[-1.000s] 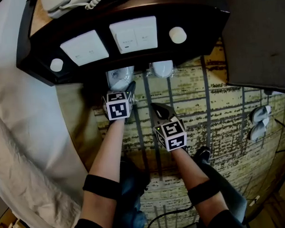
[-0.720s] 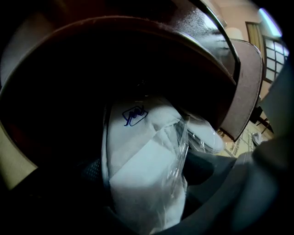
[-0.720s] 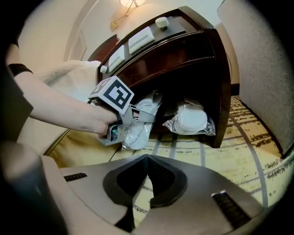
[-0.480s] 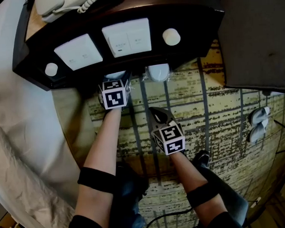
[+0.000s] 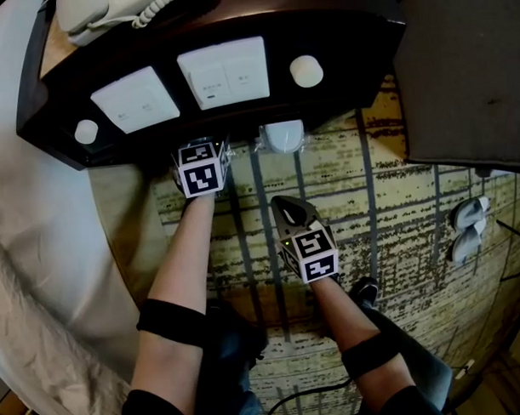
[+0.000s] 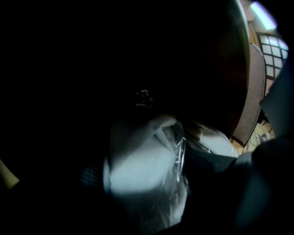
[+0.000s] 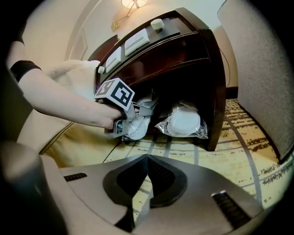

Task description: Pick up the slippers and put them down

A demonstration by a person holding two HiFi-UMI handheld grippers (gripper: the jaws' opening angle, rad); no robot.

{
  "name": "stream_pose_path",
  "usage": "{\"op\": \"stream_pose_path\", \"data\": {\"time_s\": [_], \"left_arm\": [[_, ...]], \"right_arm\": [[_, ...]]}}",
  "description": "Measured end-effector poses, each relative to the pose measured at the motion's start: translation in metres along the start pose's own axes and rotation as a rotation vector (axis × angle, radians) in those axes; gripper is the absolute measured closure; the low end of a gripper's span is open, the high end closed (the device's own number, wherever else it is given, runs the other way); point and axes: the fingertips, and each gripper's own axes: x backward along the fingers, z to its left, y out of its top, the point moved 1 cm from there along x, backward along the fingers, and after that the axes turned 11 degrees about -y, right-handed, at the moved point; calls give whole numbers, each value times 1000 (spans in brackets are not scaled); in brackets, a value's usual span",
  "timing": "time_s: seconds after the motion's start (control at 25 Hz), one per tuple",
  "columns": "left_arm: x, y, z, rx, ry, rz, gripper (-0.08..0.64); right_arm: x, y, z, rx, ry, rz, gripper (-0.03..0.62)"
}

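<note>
Two white slippers in clear plastic bags lie in the open bottom of a dark nightstand. My left gripper reaches into that shelf; from the head view only its marker cube shows at the nightstand's edge. Its jaws stand wide on either side of the left slipper and have just opened a little further; I see no pad pressing. The other slipper lies just right of it, its heel end poking out. My right gripper hangs shut and empty above the carpet, short of the shelf.
A bed runs along the left. A grey upholstered piece stands right of the nightstand. Two more white slipper-like things lie on the patterned carpet at far right. A telephone sits on the nightstand top. The person's shoe is behind the right gripper.
The left gripper has pushed forward under the nightstand's edge, and the left slipper, seen in front of it a second ago, is now covered from above. The right gripper has stayed put.
</note>
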Motion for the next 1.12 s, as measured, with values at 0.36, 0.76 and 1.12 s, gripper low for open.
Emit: {"op": "stream_pose_path", "data": {"time_s": [0.36, 0.76, 1.12], "left_arm": [[2, 4, -8, -83, 6, -18, 43], [59, -21, -22, -74, 41, 71, 43], [218, -6, -76, -15, 25, 187, 365]], "right_arm": [[-2, 3, 2, -7, 8, -8, 591], [36, 13, 12, -21, 4, 24, 591], [143, 77, 38, -2, -19, 68, 591]]}}
